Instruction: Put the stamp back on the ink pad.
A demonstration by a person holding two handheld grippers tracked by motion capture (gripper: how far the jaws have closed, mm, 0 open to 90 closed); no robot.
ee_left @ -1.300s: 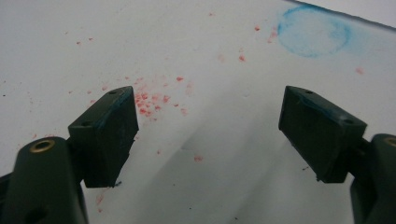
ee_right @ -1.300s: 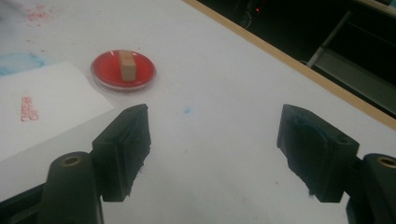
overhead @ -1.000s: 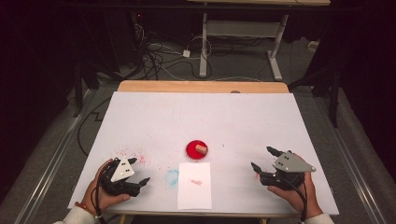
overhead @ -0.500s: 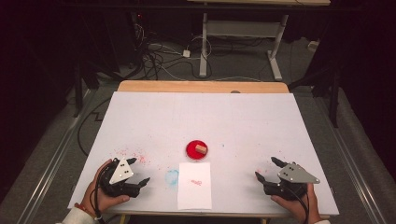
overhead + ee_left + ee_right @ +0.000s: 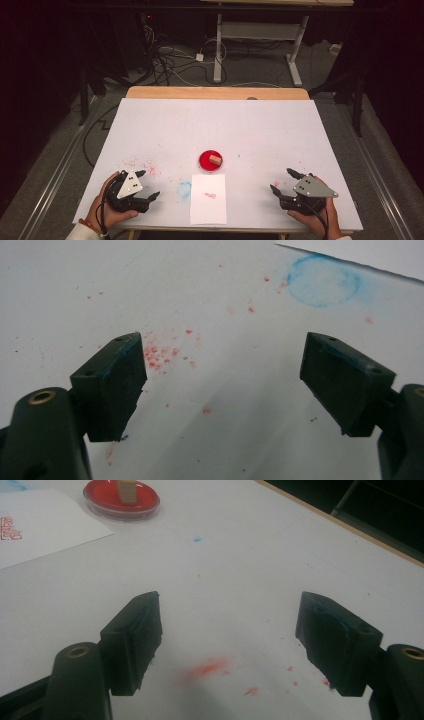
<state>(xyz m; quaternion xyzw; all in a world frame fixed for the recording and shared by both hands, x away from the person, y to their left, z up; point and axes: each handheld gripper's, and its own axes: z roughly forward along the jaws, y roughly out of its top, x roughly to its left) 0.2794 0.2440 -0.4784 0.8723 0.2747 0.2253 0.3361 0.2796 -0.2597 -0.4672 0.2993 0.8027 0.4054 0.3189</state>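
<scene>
A round red ink dish (image 5: 211, 161) sits mid-table with a small tan stamp block (image 5: 215, 160) standing in it; the right gripper view has the dish (image 5: 121, 499) at its top left. Just in front lies a white paper sheet (image 5: 208, 198) bearing a small red stamp mark (image 5: 210, 195). My left gripper (image 5: 148, 184) rests open near the front left edge, over red ink specks (image 5: 162, 352). Open too is my right gripper (image 5: 283, 181), at the front right, with nothing between its jaws.
The white table cover (image 5: 260, 135) carries a blue ring stain (image 5: 184, 189) left of the paper, also seen as a blue ring stain (image 5: 322, 280) ahead of the left gripper. A red smear (image 5: 207, 668) lies by the right gripper. Beyond the table's wooden far edge (image 5: 215, 93) are cables and a desk frame.
My right gripper has drawn back toward the front edge and lower right. The left gripper has stayed almost still.
</scene>
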